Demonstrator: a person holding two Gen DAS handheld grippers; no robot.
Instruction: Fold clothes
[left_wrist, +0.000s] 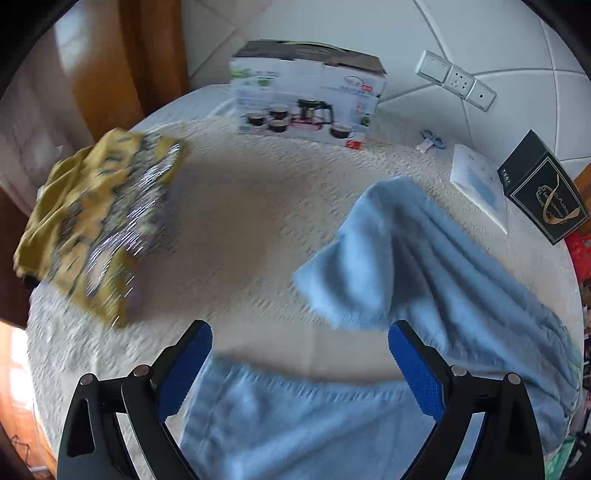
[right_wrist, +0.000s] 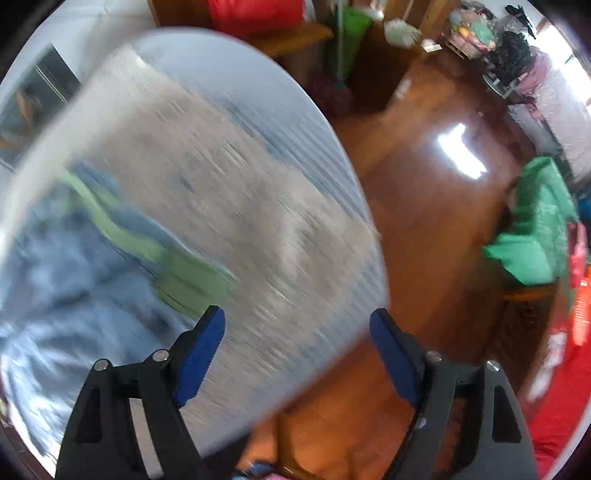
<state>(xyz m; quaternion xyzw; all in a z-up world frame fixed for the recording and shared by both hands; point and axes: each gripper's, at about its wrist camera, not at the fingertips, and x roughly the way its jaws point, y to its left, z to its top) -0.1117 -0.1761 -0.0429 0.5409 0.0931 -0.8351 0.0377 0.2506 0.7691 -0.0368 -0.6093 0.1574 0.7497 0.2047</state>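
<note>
Here the blue garment (left_wrist: 424, 266) lies rumpled on the surface (left_wrist: 240, 221), a yellow patterned cloth (left_wrist: 96, 221) left of it, boxes behind; both the left gripper (left_wrist: 300, 345) and right gripper (right_wrist: 297, 332) hang above with jaws open, empty.

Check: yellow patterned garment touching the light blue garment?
Apart. The left wrist view shows bare tablecloth between the yellow patterned garment and the light blue garment.

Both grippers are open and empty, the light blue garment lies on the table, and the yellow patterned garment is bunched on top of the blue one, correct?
Not quite. In the left wrist view the yellow patterned garment lies apart from the light blue garment, with bare table cover between them. The rest holds: the left gripper and right gripper are open and empty.
</note>
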